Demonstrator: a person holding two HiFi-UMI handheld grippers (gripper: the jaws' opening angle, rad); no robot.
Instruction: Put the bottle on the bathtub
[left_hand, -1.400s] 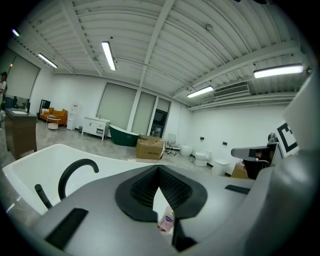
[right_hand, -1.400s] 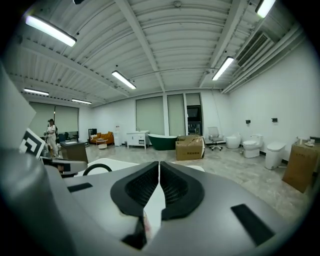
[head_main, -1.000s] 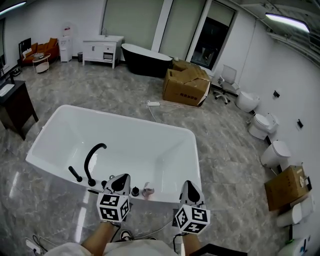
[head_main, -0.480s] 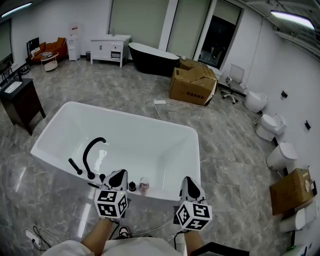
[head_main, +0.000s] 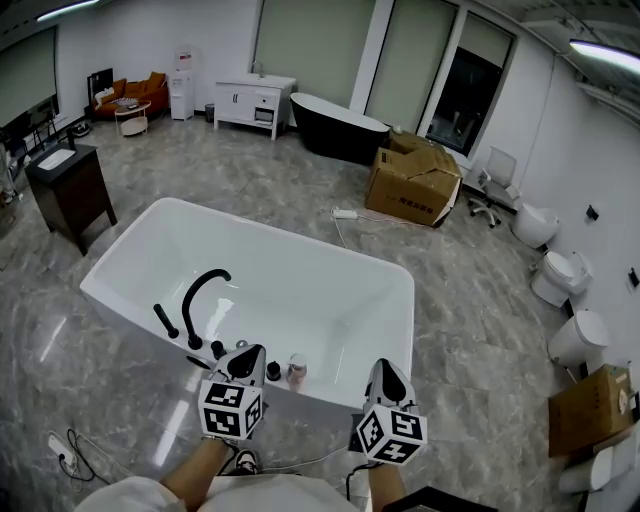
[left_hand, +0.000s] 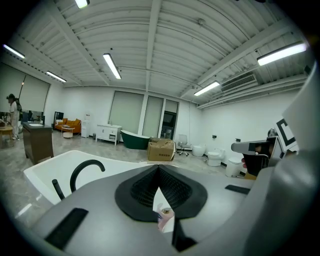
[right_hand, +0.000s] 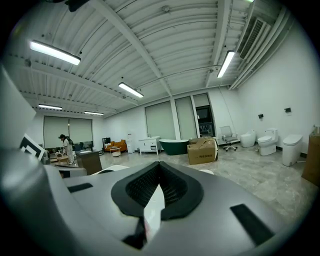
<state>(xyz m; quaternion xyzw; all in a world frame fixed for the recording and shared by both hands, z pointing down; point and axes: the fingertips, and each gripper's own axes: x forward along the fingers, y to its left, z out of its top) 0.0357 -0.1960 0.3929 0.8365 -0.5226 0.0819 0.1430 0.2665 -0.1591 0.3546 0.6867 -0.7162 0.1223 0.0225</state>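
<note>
From where I stand, the small pinkish bottle (head_main: 297, 371) is upright on the flat near ledge of the white rectangular bathtub (head_main: 405, 300). It sits just to the right of the black curved faucet (head_main: 200, 290) and its row of black knobs. That ledge looks like the broadest level strip on the tub. It is probably why the bottle is there and not on the thin side rims, where it could tip into the basin or onto the grey stone floor.

The person holds both tools low and close to the body, on the near side of the tub. The left claw (head_main: 244, 358) is pressed shut with nothing in it. Its tip is just beside the bottle but apart from it. In the left gripper view the claw (left_hand: 159, 170) shows its ribbed pads meeting at the tip, and the bottle (left_hand: 165, 217) shows only through the narrow slit below them, out on the ledge beyond. The right claw (head_main: 386, 375) is likewise closed and empty, well to the right of the bottle. Its own view (right_hand: 159, 172) shows only the pale tub edge past the pads.

With the bottle standing free and neither claw touching it, I judge the placing done. The claws seem to be kept shut and level so that they cannot brush the bottle.
</note>
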